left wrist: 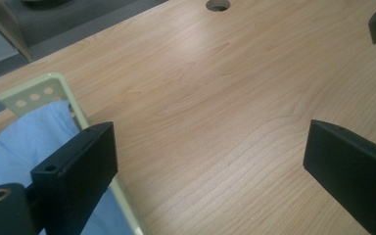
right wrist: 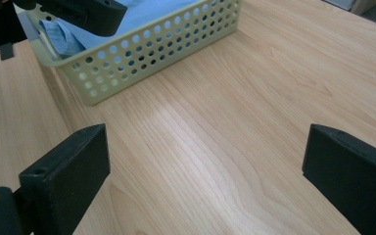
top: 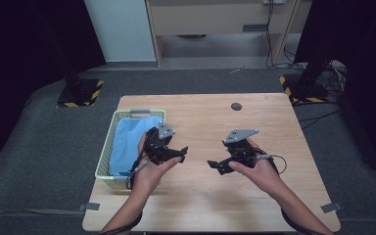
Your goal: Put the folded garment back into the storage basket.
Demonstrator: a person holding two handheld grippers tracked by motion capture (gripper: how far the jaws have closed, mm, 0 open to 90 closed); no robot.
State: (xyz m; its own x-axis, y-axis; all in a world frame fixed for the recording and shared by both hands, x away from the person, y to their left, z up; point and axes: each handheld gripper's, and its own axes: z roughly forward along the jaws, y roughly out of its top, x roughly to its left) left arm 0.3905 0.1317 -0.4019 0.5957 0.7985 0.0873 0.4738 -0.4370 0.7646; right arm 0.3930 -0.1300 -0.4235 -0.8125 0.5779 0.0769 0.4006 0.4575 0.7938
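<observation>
A pale green perforated basket (top: 105,152) stands at the table's left side with a blue cloth (top: 127,142) lying in it. My left gripper (top: 180,153) hovers just right of the basket, open and empty. My right gripper (top: 214,165) faces it a short way off, also open and empty. In the left gripper view the gripper (left wrist: 210,147) has its jaws wide over bare wood, with the basket's corner (left wrist: 73,103) and the cloth (left wrist: 24,142) at left. In the right gripper view the gripper (right wrist: 205,152) points toward the basket wall (right wrist: 152,54), with the cloth (right wrist: 147,12) inside.
The wooden table (top: 205,205) has a dark round cable hole (top: 236,106) near its far edge. Bare wood lies between and in front of the grippers. Two stands with yellow-black striped bases (top: 81,93) (top: 298,90) and loose cables sit on the grey floor behind.
</observation>
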